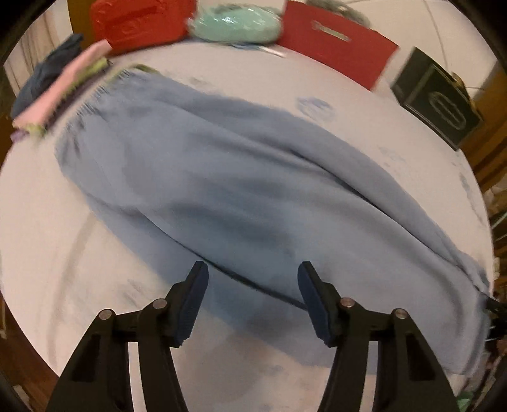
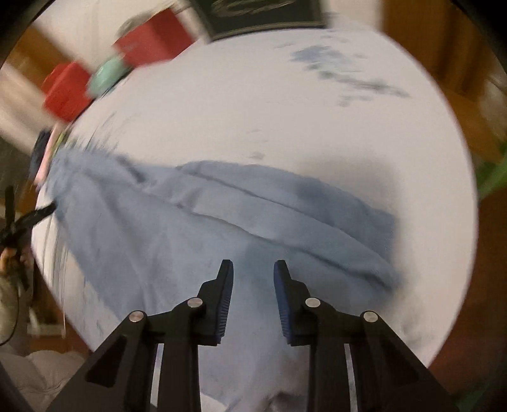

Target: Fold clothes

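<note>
A blue garment [image 1: 240,190] lies spread across the white table [image 1: 47,241], running from the upper left to the lower right of the left wrist frame, with long creases along it. The left gripper [image 1: 253,269] hangs over its lower edge, jaws spread wide, gripping nothing. In the right wrist frame the garment [image 2: 196,222] fills the middle and lower left, and the right gripper [image 2: 253,267] sits above it with jaws parted and nothing between them. At the upper left of the left view lies a stack of folded clothes [image 1: 60,88]. Along the top stand a red bag [image 1: 339,44], a mint bundle [image 1: 237,25] and a black box [image 1: 437,98].
</note>
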Action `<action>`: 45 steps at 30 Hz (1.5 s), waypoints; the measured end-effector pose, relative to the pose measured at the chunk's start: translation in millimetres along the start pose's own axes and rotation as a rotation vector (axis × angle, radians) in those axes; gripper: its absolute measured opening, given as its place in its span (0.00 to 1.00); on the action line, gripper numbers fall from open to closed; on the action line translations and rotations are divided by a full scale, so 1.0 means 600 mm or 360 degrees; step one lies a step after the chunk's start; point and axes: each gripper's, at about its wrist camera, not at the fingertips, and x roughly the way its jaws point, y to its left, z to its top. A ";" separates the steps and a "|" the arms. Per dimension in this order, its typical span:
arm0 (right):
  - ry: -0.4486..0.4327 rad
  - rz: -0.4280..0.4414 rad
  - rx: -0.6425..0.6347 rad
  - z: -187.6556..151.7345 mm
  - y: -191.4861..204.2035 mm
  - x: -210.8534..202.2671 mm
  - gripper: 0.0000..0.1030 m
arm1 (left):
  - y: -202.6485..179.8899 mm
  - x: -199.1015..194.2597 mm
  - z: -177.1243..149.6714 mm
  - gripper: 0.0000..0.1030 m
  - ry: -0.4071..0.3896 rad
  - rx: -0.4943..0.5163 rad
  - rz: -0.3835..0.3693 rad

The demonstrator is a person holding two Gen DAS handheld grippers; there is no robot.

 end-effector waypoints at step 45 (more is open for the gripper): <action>0.0379 0.0425 -0.1665 0.068 -0.144 -0.004 0.52 | -0.737 -0.060 -0.441 0.59 -0.0199 -0.1056 0.0295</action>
